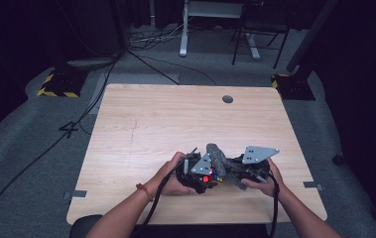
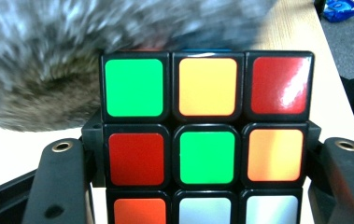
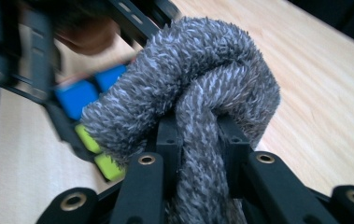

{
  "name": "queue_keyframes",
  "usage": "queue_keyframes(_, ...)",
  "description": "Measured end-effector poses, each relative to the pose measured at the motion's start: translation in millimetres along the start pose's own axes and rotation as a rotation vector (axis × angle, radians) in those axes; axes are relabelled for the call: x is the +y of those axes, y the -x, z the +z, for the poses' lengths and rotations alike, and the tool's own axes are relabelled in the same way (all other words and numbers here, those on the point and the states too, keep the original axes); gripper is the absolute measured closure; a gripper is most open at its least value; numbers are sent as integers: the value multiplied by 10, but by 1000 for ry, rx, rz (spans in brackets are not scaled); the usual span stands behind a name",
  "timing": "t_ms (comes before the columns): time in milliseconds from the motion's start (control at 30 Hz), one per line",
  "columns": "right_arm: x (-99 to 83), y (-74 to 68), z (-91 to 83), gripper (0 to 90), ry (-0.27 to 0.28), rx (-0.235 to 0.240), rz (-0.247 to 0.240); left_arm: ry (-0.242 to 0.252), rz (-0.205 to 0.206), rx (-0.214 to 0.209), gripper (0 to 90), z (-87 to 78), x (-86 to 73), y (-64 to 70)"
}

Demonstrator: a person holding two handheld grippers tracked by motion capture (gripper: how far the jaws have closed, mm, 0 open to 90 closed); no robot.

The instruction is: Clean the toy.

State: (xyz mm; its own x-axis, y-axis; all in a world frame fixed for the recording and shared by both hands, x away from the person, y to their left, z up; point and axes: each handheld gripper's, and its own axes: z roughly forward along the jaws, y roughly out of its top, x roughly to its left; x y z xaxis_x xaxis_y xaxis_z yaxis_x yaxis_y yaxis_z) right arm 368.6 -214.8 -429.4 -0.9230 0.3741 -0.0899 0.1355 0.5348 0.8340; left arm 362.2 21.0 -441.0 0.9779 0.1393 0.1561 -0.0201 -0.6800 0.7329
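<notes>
A colour puzzle cube [image 2: 206,135] with green, yellow, red, orange and white stickers sits clamped between the jaws of my left gripper [image 1: 201,177], close to the table's front edge. My right gripper [image 1: 235,171] is shut on a fuzzy grey cloth [image 3: 198,107], folded into a loop over its jaws. The grey cloth [image 1: 219,157] presses against the cube's [image 1: 208,177] far side, and in the left gripper view the cloth [image 2: 39,60] is a blur above and behind the cube. Blue and yellow-green cube faces [image 3: 83,98] peek out left of the cloth in the right gripper view.
The wooden table [image 1: 175,119] has a round cable hole [image 1: 227,99] near its back edge. Cables, yellow-black floor weights [image 1: 59,84] and chair legs stand on the grey floor beyond. A blue item [image 2: 343,9] lies on the floor off the table's side.
</notes>
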Motion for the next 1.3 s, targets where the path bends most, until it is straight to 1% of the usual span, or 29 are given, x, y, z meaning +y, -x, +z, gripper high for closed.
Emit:
queue_keyframes(67, -34, 41, 16, 754, -26, -10, 5, 29, -13, -11, 333, -44, 1, -41)
queue_keyframes(133, -78, 81, 25, 754, -43, -1, 32, 67, -24, -10, 333, -101, -3, -72)
queue_keyframes(167, -97, 85, 31, 754, -52, 8, 28, 71, -28, -14, 333, -117, -4, -79)
queue_keyframes(233, -101, 78, 24, 755, -32, 30, 33, 67, -19, 4, 333, -126, -9, -88)
queue_keyframes(267, -88, 68, 15, 755, -20, 34, 32, 60, -17, 11, 332, -115, -16, -91)
queue_keyframes(333, -48, 29, -5, 755, 3, 17, 19, 35, -21, 19, 331, -75, -31, -95)
queue_keyframes(400, -23, -13, -17, 755, 14, 6, -2, 7, -11, 25, 331, -25, -35, -84)
queue_keyframes(467, 13, -66, -21, 755, 27, 20, -17, -16, 2, 18, 331, 30, -24, -66)
queue_keyframes(567, 73, -138, -4, 755, 37, 30, -38, -57, 9, 29, 330, 109, -23, -48)
queue_keyframes(700, 126, -207, 58, 755, 41, 58, -49, -89, 19, 36, 329, 182, -14, -25)
queue_keyframes(767, 149, -231, 90, 755, 43, 74, -49, -95, 12, 33, 330, 202, -19, -16)
queue_keyframes(800, 157, -238, 99, 755, 38, 73, -53, -102, 12, 36, 330, 207, -22, -20)
queue_keyframes(833, 164, -242, 110, 755, 31, 65, -56, -96, 5, 38, 330, 206, -29, -31)
queue_keyframes(900, 157, -215, 108, 754, 40, 62, -35, -80, -8, 25, 331, 187, -43, -54)
queue_keyframes(933, 152, -202, 100, 753, 41, 59, -32, -78, -8, 31, 332, 175, -47, -58)
queue_keyframes(967, 143, -186, 89, 753, 37, 49, -29, -68, -8, 31, 332, 154, -51, -67)
queue_keyframes(1000, 122, -160, 72, 753, 26, 28, -32, -60, -14, 29, 333, 140, -55, -74)
queue_keyframes(1033, 103, -134, 61, 753, 21, 16, -29, -52, -22, 26, 333, 123, -60, -83)
queue_keyframes(1067, 70, -87, 47, 753, 15, 8, -15, -46, -26, 29, 333, 100, -66, -91)
queue_keyframes(1100, 24, -25, 35, 753, 1, 7, 10, -39, -28, 31, 333, 86, -69, -99)
queue_keyframes(1133, -4, 9, 30, 753, -12, 3, 21, -18, -45, 23, 333, 58, -79, -112)
queue_keyframes(1167, -49, 58, 25, 753, -32, -3, 32, -4, -47, 20, 333, 41, -82, -126)
queue_keyframes(1233, -99, 115, 26, 753, -59, 5, 47, 10, -52, 26, 333, -2, -86, -148)
queue_keyframes(1300, -127, 150, 45, 753, -106, -3, 42, 32, -70, 24, 333, -30, -103, -178)
